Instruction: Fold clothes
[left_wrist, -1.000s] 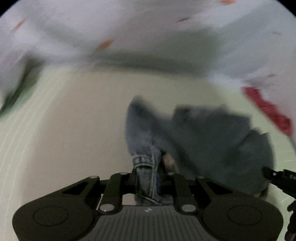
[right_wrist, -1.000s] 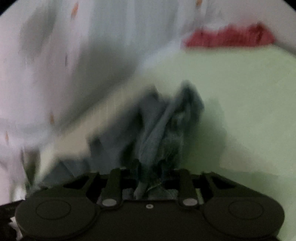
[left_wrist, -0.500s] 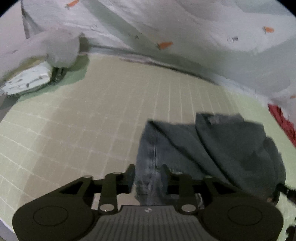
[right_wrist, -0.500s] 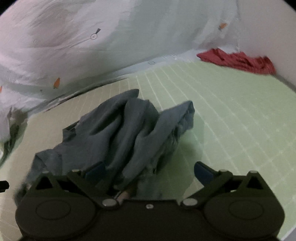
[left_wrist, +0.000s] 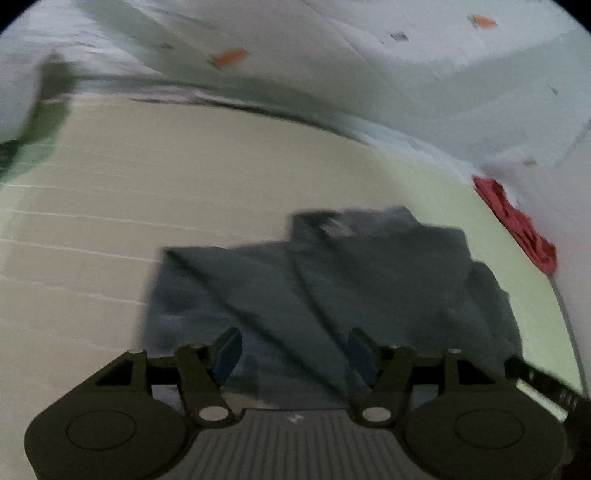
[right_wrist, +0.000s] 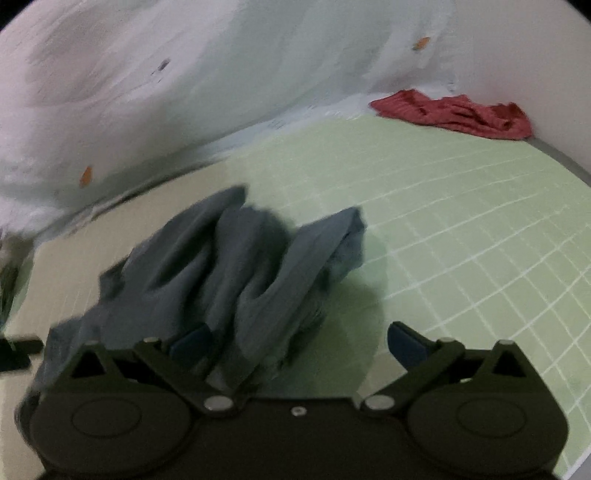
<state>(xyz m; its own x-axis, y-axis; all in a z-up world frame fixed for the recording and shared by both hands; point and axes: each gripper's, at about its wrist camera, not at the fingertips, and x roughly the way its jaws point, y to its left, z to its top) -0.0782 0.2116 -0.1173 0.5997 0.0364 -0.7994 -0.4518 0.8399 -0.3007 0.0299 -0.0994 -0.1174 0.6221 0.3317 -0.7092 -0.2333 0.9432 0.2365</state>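
Note:
A grey-blue denim garment (left_wrist: 332, 280) lies bunched on the green gridded mat (left_wrist: 147, 206). It also shows in the right wrist view (right_wrist: 229, 266), heaped in upright folds. My left gripper (left_wrist: 293, 350) is open, its jaws spread just above the near edge of the garment. My right gripper (right_wrist: 301, 341) is open wide at the garment's right side, with cloth lying between the jaws near the left finger (right_wrist: 188, 341).
A crumpled red garment (right_wrist: 454, 112) lies at the far right edge of the mat, also seen in the left wrist view (left_wrist: 517, 225). A white sheet with small orange prints (right_wrist: 184, 92) hangs along the back. The other gripper's tip (left_wrist: 535, 380) shows at the right.
Both grippers have let go of the denim garment: the right one opened half a second ago, the left one since then. The garment now rests on the mat.

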